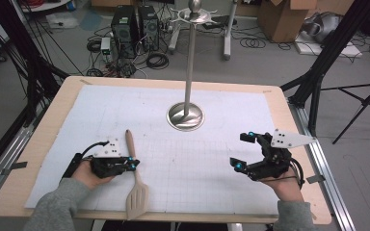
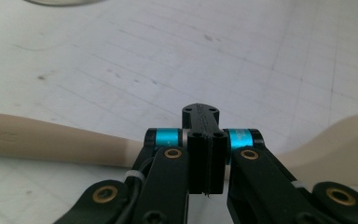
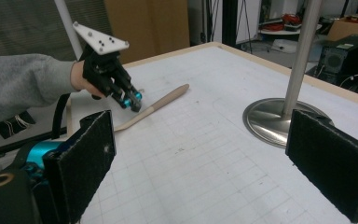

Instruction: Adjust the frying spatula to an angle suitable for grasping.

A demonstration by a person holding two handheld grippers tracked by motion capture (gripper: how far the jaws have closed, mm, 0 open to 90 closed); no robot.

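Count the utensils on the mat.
1: a spatula at the near left edge of the mat, handle pointing away, at the left tongs. The stand has none hanging.

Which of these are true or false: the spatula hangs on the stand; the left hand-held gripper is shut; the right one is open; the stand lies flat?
1. The spatula hangs on the stand. False: it lies on the table.
2. The left hand-held gripper is shut, at the spatula's handle. True.
3. The right hand-held gripper is open and empty. True.
4. The stand lies flat. False: it stands upright on its round base.
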